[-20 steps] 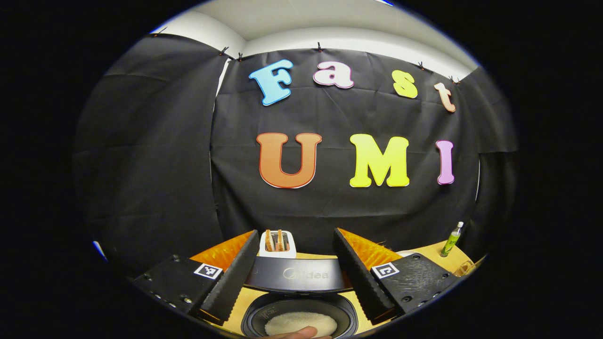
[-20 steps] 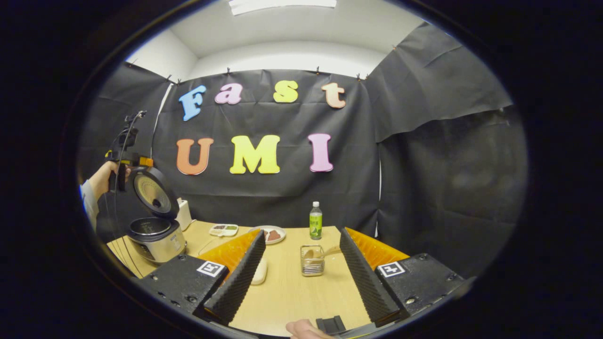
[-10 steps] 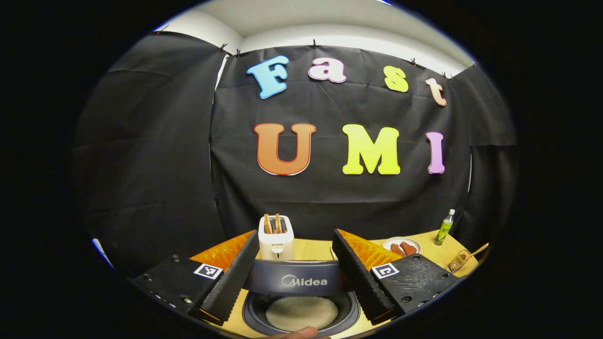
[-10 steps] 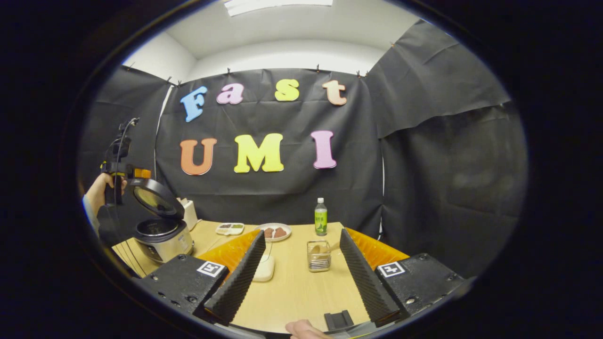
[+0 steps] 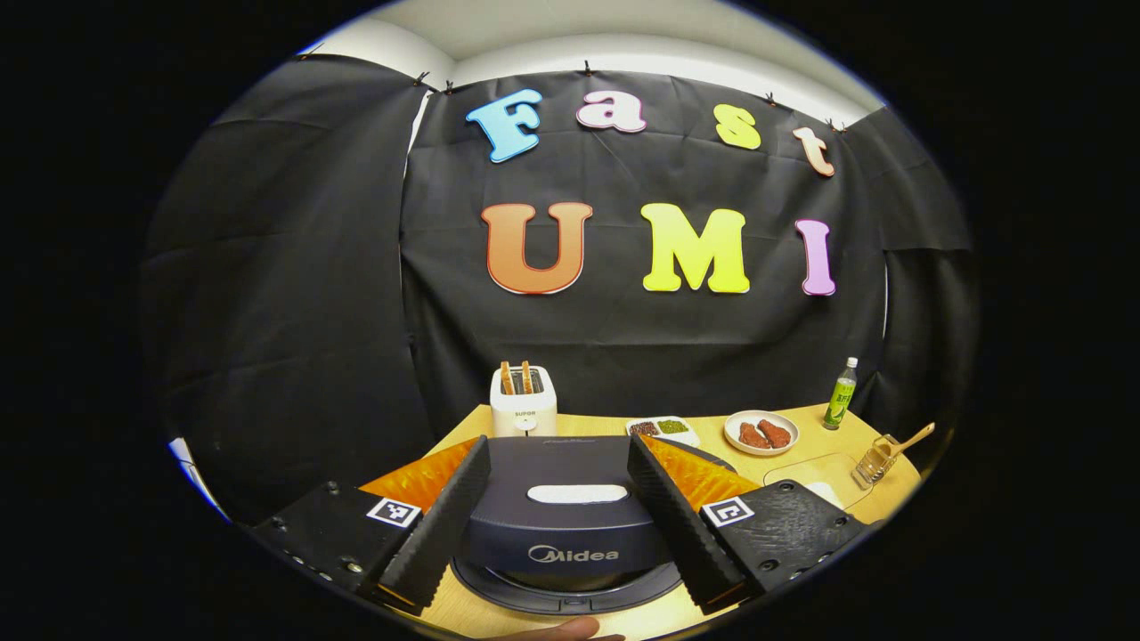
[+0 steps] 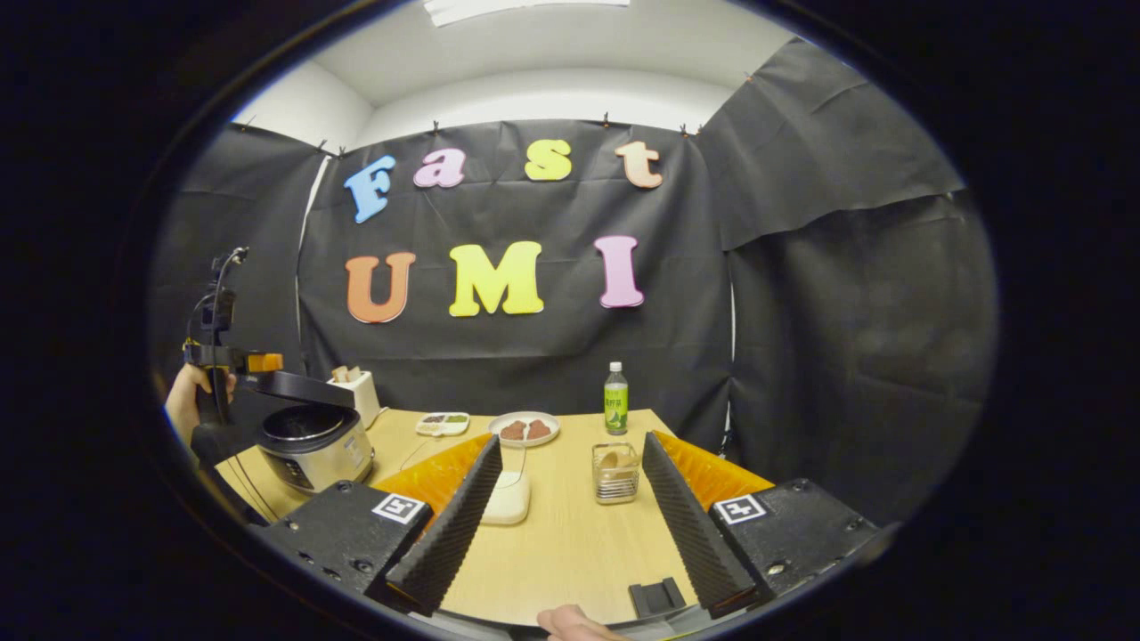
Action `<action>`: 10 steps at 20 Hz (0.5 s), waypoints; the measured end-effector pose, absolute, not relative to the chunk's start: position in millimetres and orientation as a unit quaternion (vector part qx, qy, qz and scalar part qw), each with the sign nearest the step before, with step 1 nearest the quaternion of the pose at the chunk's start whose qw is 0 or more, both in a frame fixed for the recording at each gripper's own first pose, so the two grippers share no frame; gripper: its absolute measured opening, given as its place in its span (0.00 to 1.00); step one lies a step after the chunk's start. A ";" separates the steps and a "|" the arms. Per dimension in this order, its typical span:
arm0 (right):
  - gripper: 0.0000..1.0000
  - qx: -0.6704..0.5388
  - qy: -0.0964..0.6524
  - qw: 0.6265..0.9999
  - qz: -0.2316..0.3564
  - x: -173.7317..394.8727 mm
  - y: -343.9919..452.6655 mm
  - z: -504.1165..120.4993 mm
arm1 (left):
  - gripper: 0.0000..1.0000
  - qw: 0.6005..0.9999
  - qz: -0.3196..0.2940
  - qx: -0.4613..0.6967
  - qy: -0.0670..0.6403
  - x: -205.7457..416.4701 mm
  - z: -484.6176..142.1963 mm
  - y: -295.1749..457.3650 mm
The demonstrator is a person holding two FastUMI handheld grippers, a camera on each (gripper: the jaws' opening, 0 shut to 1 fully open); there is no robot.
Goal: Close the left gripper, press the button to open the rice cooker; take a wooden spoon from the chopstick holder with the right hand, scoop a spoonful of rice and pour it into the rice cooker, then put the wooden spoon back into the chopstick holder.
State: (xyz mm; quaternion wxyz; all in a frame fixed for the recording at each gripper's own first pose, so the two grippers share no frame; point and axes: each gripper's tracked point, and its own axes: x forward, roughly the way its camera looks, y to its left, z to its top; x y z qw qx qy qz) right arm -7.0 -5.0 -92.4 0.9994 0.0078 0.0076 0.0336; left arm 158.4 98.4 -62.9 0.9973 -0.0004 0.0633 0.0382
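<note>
The left claw [image 5: 559, 525] has its fingers spread apart, one on each side of the rice cooker lid [image 5: 565, 512], which lies between them. I cannot tell whether either finger touches the lid. In the left gripper view the dark lid is tipped well down over the cooker's rim, with a pale oblong patch on its top face. In the right gripper view the same claw [image 6: 249, 363] sits at the raised front edge of the lid, held by a hand [image 6: 185, 398], and the lid hangs partly open above the silver rice cooker [image 6: 313, 447].

The right claw [image 6: 563, 525] is also spread and grips nothing; it hovers above the bare wooden tabletop [image 6: 570, 552]. A fingertip [image 6: 570, 621] shows at the bottom edge beside a small black clip [image 6: 657, 596].

Straight ahead between the right claw's fingers stands the clear chopstick holder [image 6: 615, 474] with the wooden spoon [image 6: 608, 461] resting in it. A white rounded dish [image 6: 508, 499] lies near the left finger. Farther back are a plate of reddish food [image 6: 524, 428], a green bottle [image 6: 615, 410], a small white tray [image 6: 443, 423] with dark and green contents, and a white toaster [image 6: 354, 394] holding toast, just behind the cooker.
</note>
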 end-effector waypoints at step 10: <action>1.00 0.004 0.021 0.999 0.043 -7.4 6.3 -105.2 | 1.00 0.998 0.039 0.005 0.057 141.5 -119.5 92.5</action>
